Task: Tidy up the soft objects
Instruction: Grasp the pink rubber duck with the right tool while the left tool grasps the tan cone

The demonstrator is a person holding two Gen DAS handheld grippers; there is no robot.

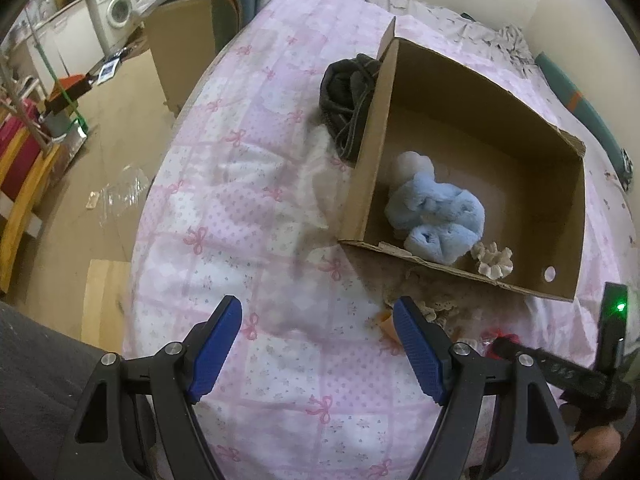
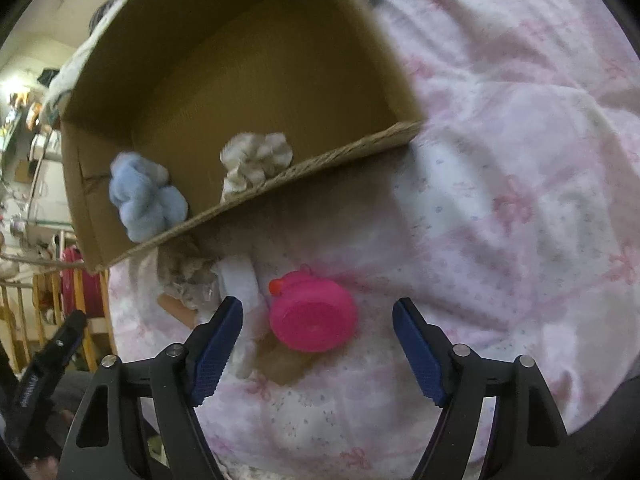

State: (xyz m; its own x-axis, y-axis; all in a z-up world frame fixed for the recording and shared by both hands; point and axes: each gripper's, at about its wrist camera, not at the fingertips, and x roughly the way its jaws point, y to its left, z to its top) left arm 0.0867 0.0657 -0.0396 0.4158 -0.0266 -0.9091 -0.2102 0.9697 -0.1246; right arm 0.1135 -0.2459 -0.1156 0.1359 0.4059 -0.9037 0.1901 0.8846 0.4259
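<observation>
Reaching for the pink toy (image 2: 313, 312), the right gripper (image 2: 318, 326) hangs with jaws spread wide and empty, the toy lying on the quilt (image 2: 500, 184) between its fingertips, just outside the box (image 2: 320, 160) near wall. Left gripper (image 1: 318, 326) is also spread and empty over bare quilt, box ahead holding the blue plush (image 1: 436, 212) and a cream scrunchie (image 1: 493, 261). Best bet: drop lower, centre the toy, close gently so it doesn't squirt out, then clear the wall before releasing.
</observation>
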